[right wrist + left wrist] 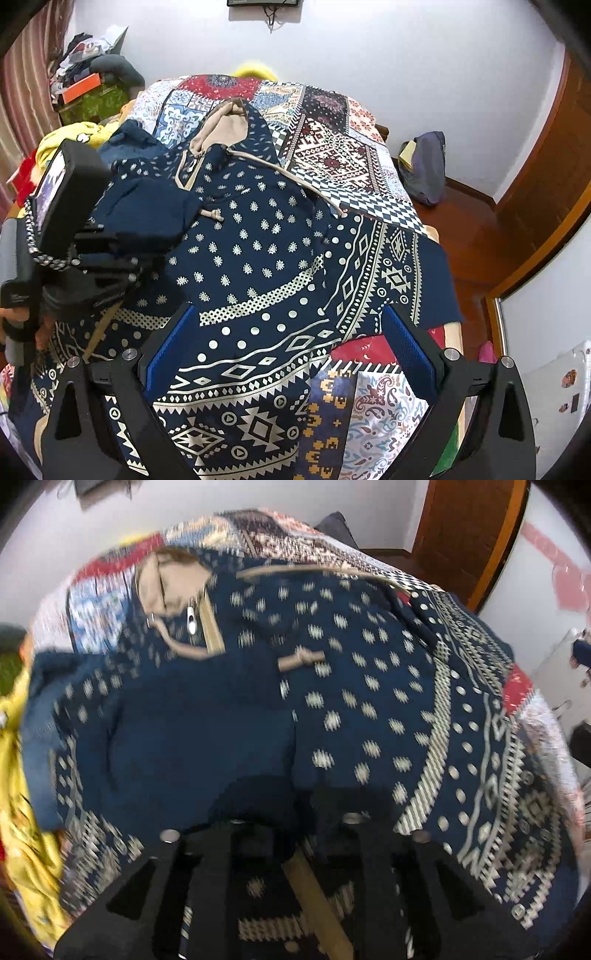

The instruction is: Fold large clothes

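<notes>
On the bed, over a patchwork quilt: one navy hoodie with cream print, spread flat, beige-lined hood toward the far edge. A sleeve is folded across its chest. Left hand-held gripper: jaws slightly parted around sleeve cloth, pressing uncertain. Right hand-held gripper: jaws wide, empty, above the hem. Yellow garment at the bed's left edge.
</notes>
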Available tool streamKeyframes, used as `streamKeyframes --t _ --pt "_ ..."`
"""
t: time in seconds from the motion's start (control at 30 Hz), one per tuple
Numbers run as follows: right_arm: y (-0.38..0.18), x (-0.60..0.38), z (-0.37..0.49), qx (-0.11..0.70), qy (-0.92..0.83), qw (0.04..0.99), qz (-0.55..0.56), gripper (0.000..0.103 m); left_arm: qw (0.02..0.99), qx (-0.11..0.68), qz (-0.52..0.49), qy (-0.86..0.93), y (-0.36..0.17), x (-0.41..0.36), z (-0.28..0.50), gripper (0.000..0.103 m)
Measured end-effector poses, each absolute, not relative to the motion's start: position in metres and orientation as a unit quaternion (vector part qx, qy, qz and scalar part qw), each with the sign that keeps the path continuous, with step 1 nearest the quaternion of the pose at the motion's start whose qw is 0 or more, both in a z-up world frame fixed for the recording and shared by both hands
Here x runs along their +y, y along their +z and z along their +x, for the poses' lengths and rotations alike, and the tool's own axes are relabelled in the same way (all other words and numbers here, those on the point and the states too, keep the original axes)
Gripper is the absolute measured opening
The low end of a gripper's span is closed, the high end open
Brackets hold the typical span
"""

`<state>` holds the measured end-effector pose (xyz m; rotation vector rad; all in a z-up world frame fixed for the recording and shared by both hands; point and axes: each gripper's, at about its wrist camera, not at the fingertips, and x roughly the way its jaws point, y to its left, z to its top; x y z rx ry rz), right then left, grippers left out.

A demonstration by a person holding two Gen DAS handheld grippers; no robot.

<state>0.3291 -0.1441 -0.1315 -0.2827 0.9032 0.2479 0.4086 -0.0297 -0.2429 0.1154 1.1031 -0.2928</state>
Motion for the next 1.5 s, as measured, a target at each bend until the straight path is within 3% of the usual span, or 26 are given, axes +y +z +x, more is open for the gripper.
streamKeyframes --t 0.07,0.33,0.53,0.83,1.03,1.1,1.23,1.4,1.5 --pt "-0.131 -0.140 0.330 0.435 0.123 0.881 -0.140 0.098 0.839 0.524 0.029 -0.144 -0.241 -0.016 0.401 0.041" --pt "-0.116 -0.089 0.335 0.414 0.161 0.880 -0.171 0.098 0.878 0.469 -0.017 -0.092 -0.203 0.075 0.358 0.071" --pt "-0.122 -0.016 0.346 0.413 0.215 0.862 -0.201 0.098 0.891 0.451 -0.041 -0.002 -0.200 0.163 0.349 0.071" --pt "-0.186 0.102 0.369 0.448 0.289 0.802 -0.268 0.095 0.867 0.493 -0.072 0.022 -0.258 0.223 0.351 0.071" --pt "-0.222 0.139 0.386 0.472 0.282 0.784 -0.289 0.079 0.855 0.512 -0.079 0.011 -0.292 0.225 0.354 0.072" --pt "-0.229 0.145 0.389 0.474 0.271 0.783 -0.298 0.065 0.853 0.513 -0.096 0.006 -0.298 0.229 0.353 0.072" --pt "-0.239 0.145 0.394 0.464 0.252 0.795 -0.297 0.059 0.855 0.508 -0.109 0.005 -0.303 0.231 0.349 0.073" --pt "-0.226 0.141 0.394 0.447 0.233 0.815 -0.287 0.016 0.856 0.507 -0.094 0.023 -0.304 0.225 0.348 0.073" --pt "-0.210 0.127 0.395 0.457 0.245 0.817 -0.252 0.014 0.852 0.513 -0.101 0.028 -0.304 0.229 0.350 0.073"
